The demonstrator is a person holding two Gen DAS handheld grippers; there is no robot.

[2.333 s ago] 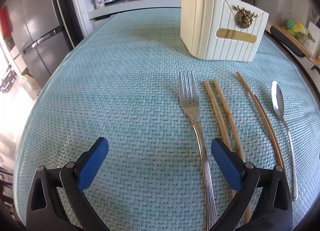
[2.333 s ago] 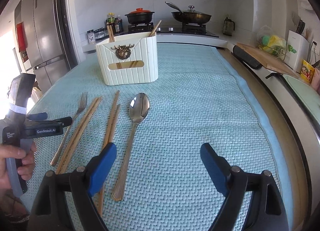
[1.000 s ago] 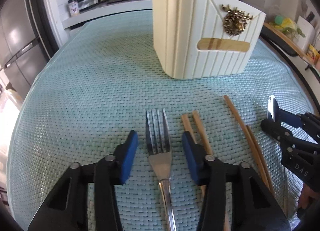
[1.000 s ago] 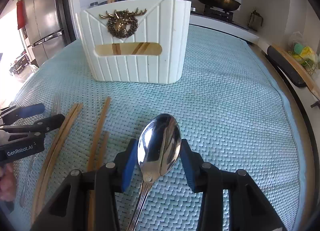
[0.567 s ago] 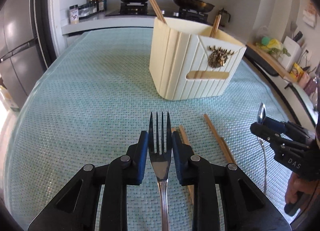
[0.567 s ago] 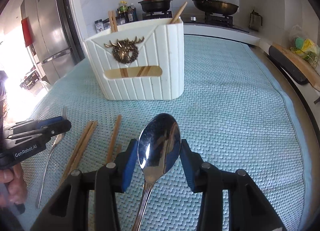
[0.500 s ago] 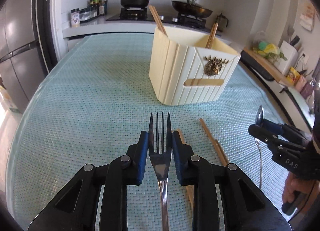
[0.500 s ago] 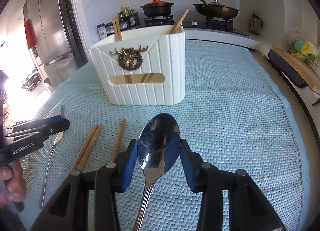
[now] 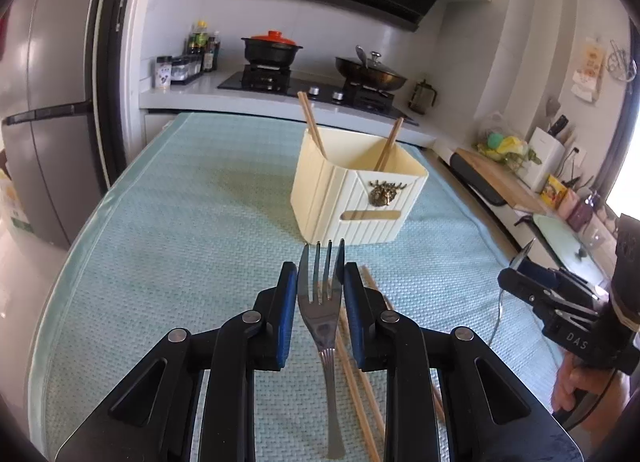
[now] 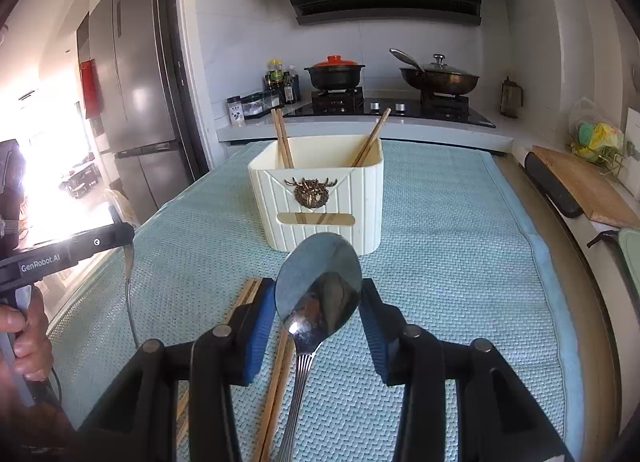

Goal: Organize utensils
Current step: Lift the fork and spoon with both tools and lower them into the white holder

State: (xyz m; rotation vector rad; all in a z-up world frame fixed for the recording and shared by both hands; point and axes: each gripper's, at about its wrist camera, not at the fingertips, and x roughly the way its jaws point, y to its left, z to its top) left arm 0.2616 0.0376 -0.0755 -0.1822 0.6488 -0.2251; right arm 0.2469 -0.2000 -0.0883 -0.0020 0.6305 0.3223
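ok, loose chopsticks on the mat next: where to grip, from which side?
Probably mid-shaft, from straight above, fingers across the sticks. The chopsticks lie flat on the mat, running roughly toward the holder, so only top access is free. Both grippers are busy now: left holds the fork, right the spoon.

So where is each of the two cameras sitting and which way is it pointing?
Left wrist: on the left gripper, above the mat, facing the stove; its fingers clamp the fork, the right gripper at right.
Right wrist: on the right gripper, facing the stove; its fingers clamp the spoon, the left gripper at left.
Shared: the cream utensil holder, loose chopsticks.
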